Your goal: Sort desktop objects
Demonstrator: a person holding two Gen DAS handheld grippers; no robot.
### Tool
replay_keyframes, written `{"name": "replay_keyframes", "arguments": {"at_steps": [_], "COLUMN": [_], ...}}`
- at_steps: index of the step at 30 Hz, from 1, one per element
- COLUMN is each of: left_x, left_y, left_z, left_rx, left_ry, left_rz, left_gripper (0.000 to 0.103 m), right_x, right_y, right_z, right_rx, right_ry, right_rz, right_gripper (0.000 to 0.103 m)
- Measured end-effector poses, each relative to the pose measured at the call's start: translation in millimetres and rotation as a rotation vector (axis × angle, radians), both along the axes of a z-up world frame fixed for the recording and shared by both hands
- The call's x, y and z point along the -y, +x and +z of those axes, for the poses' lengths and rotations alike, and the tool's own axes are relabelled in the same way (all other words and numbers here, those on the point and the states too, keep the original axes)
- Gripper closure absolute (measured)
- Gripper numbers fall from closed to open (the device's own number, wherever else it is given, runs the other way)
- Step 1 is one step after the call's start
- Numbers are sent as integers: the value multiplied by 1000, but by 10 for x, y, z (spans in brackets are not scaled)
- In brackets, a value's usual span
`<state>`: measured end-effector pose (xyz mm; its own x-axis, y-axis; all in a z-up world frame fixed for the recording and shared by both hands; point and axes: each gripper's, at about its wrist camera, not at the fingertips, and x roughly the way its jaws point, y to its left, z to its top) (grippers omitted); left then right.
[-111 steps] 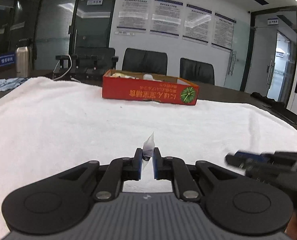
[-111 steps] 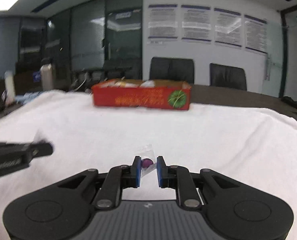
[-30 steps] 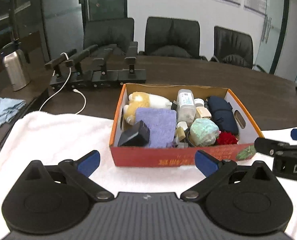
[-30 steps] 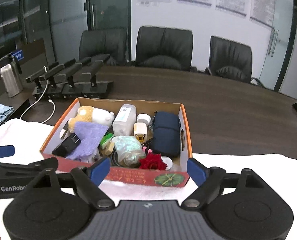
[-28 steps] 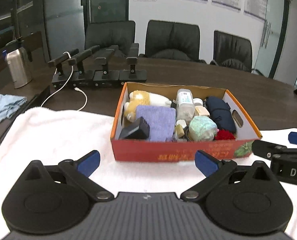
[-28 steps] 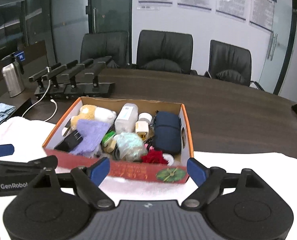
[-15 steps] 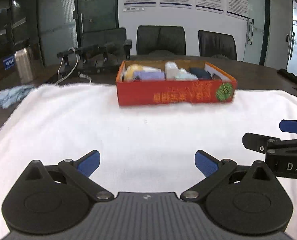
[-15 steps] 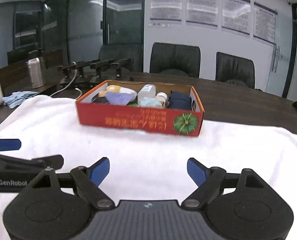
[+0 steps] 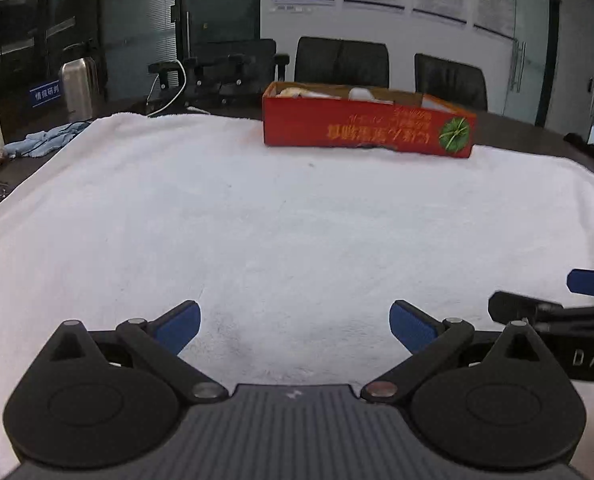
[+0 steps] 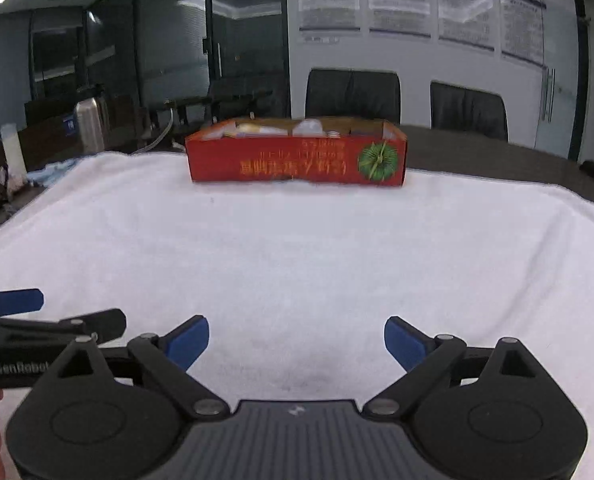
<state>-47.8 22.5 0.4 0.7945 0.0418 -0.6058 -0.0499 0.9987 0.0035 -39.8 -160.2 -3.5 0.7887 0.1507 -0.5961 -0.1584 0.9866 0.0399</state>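
A red cardboard box (image 9: 369, 130) holding several small objects stands at the far side of the white towel (image 9: 281, 216); it also shows in the right wrist view (image 10: 297, 158). My left gripper (image 9: 295, 326) is open and empty, low over the near part of the towel. My right gripper (image 10: 296, 340) is open and empty too, beside it on the right. The right gripper's fingers (image 9: 593, 284) show at the right edge of the left wrist view. The left gripper's fingers (image 10: 15, 300) show at the left edge of the right wrist view.
The towel covers a dark conference table (image 10: 477, 158). A steel flask (image 9: 77, 88), a blue cloth (image 9: 47, 142) and microphone stands with a white cable (image 9: 201, 76) lie at the far left. Black office chairs (image 10: 353, 94) stand behind the box.
Both grippers have pulled back from above the box and dropped low over the near towel. The box now looks farther off and is seen from the side. Both stay open.
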Motion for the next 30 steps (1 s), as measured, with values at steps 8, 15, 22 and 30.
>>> {"name": "replay_keyframes", "arguments": {"at_steps": [8,15,22,30], "left_x": [-4,-10,-18,-22], "left_y": [124,132,151,159], "left_z": [-105,-106,-115,-113], "left_rx": [-51,-48,-51,-52], "left_ry": [6,10,-5,-4], "left_rz": [6,-11,-13,-11], "left_gripper": [0,0,0,0], "right_x": [-47,2,-21,-12], "right_y": [178,236,239,237], "right_z": [-168,-201,-209,-209], "right_rx": [-42,-69,-63,-62], "right_ry": [-43,-10,-25,-27], "right_rz": [-34,-41,-35,-36], "right_gripper": [1,0,0,0]}}
